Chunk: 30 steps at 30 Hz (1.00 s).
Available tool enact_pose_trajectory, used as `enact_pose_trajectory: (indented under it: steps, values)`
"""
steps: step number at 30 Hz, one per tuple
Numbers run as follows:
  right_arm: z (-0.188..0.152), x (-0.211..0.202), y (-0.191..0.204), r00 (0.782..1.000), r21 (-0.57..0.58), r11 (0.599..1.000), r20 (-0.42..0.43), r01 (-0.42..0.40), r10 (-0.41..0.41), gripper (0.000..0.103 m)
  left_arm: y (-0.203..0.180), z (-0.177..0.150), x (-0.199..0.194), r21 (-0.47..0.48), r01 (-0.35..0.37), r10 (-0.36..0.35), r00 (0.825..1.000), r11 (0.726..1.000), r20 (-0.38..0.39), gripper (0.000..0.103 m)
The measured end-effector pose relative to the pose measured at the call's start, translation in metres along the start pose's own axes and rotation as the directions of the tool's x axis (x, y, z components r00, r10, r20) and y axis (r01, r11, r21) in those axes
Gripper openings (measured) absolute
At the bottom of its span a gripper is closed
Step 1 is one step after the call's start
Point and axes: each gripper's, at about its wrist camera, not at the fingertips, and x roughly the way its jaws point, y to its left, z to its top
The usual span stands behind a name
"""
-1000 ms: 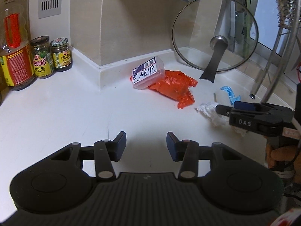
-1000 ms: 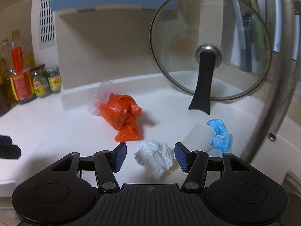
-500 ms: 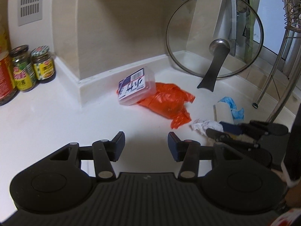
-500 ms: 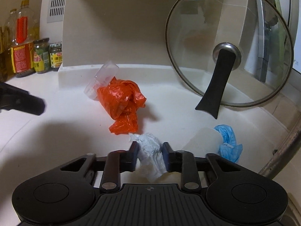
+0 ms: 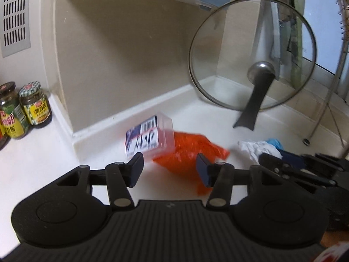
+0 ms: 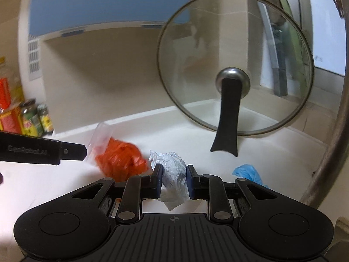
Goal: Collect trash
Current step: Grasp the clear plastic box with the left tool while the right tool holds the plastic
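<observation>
— Fingers first: what are the two grippers doing?

— Right gripper [image 6: 173,180] has its pads pressed on both sides of a crumpled white tissue [image 6: 172,170], which bulges above and hangs below the pads. Its jaws have just been closing, and the wad is squeezed between them now. Left gripper [image 5: 169,169] stands with its jaws apart and nothing clamped; they have just been opening wider.

— Where does the left one point?

— At an orange plastic bag [image 5: 187,155] lying crumpled on the white counter [image 5: 43,166], seen through the gap between its fingers. A clear plastic box [image 5: 150,137] with a barcode label lies tipped against the bag's far side, close to the low wall edge.

— And from the other camera?

— From the right wrist view the orange bag sits just left of the held tissue, and the left gripper's black finger reaches in from the left edge toward the box. A blue glove [image 6: 248,172] lies on the counter to the right of the gripper.

— Anything else around?

— A glass lid [image 6: 235,65] with a black handle leans upright in the corner behind the trash. Two sauce jars [image 5: 24,109] stand at the far left by the wall.
</observation>
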Motion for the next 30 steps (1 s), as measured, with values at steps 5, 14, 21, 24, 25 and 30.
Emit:
enact_pose_trajectory:
  steps: [5, 14, 21, 24, 25, 30]
  values:
    - [0.007, 0.012, -0.007, 1.0, 0.043, 0.999, 0.008, -0.005, 0.005, 0.023, -0.002, 0.013, 0.027, -0.01, -0.052, 0.052, 0.999, 0.999, -0.003, 0.053]
    - [0.009, 0.026, -0.015, 1.0, 0.079, 0.997, 0.0, -0.021, 0.021, 0.023, -0.01, 0.021, 0.066, 0.006, -0.13, 0.13, 0.991, 0.991, -0.028, 0.053]
    - [0.008, 0.029, -0.017, 1.0, 0.092, 0.995, -0.012, -0.025, 0.026, 0.023, -0.004, 0.018, 0.073, 0.009, -0.15, 0.15, 0.988, 0.989, -0.043, 0.042]
    - [0.008, 0.029, -0.019, 1.0, 0.099, 0.995, -0.016, -0.025, 0.027, 0.023, 0.001, 0.017, 0.07, 0.008, -0.152, 0.152, 0.988, 0.988, -0.038, 0.039]
    - [0.008, 0.029, -0.019, 0.999, 0.103, 0.994, -0.018, -0.026, 0.028, 0.023, 0.003, 0.016, 0.067, 0.003, -0.15, 0.15, 0.988, 0.989, -0.037, 0.038]
    - [0.007, 0.027, -0.017, 0.999, 0.11, 0.993, -0.021, -0.029, 0.032, 0.023, 0.016, 0.013, 0.055, -0.023, -0.148, 0.148, 0.989, 0.989, -0.027, 0.035]
